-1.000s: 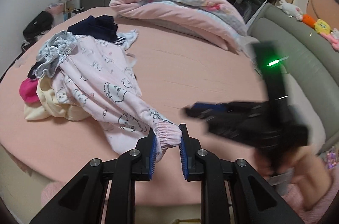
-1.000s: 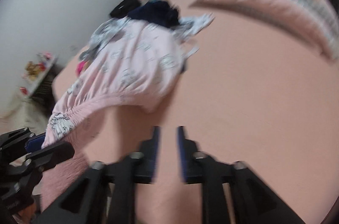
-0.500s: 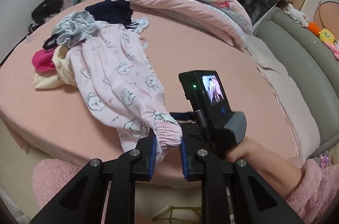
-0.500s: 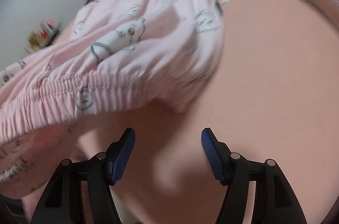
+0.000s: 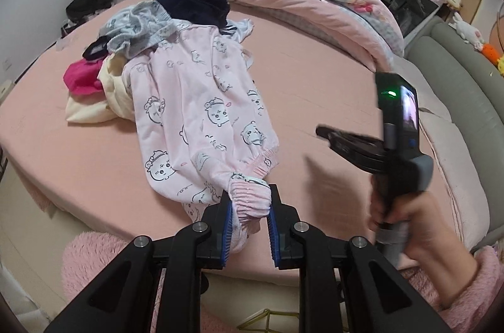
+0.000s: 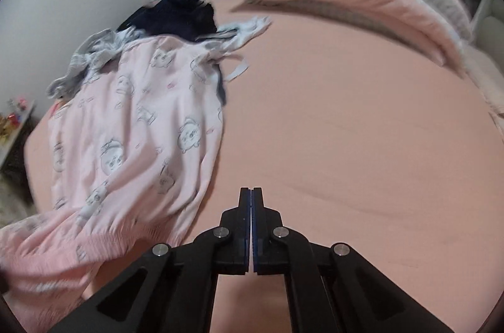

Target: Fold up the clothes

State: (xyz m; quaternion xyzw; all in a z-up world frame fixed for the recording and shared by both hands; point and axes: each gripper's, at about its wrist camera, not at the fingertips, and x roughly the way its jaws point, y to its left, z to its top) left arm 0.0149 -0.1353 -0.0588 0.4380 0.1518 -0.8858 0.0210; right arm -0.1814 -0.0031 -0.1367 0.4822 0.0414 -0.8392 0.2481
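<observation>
Pink pyjamas (image 5: 201, 100) cuff clamped (left gripper (image 5: 250, 222)).

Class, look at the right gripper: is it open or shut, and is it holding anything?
Shut and empty. In the right wrist view the right gripper has its fingers pressed together with nothing between them, above bare bed, beside the pink pyjamas.

Left hand-held gripper (image 5: 250, 204) clamped; right hand-held gripper (image 6: 251, 194) closed, empty.
</observation>
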